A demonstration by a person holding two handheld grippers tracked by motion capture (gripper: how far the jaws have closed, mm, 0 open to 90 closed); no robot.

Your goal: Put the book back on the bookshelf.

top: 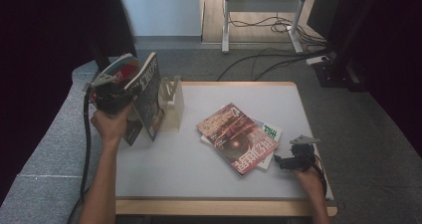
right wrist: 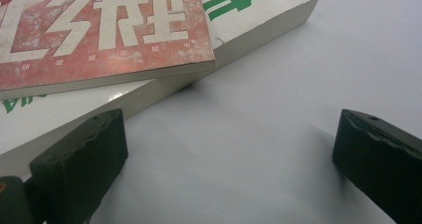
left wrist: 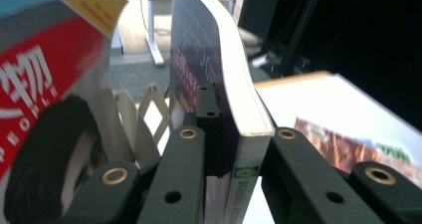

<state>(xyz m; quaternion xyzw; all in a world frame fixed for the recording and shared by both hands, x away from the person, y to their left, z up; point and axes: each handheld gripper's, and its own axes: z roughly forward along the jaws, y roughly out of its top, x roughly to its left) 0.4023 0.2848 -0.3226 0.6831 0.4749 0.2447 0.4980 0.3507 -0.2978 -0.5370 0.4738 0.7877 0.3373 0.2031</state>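
Left tongs clamp a dark book, title seemingly unreadable; right tongs gape beside stacked magazines

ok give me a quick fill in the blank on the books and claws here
1. The left claw is shut on a dark ____ held upright.
2. The red magazine lies on top of a ____ book with green print.
3. The right claw is ____, with bare table between its pads.

Missing words: book; white; open
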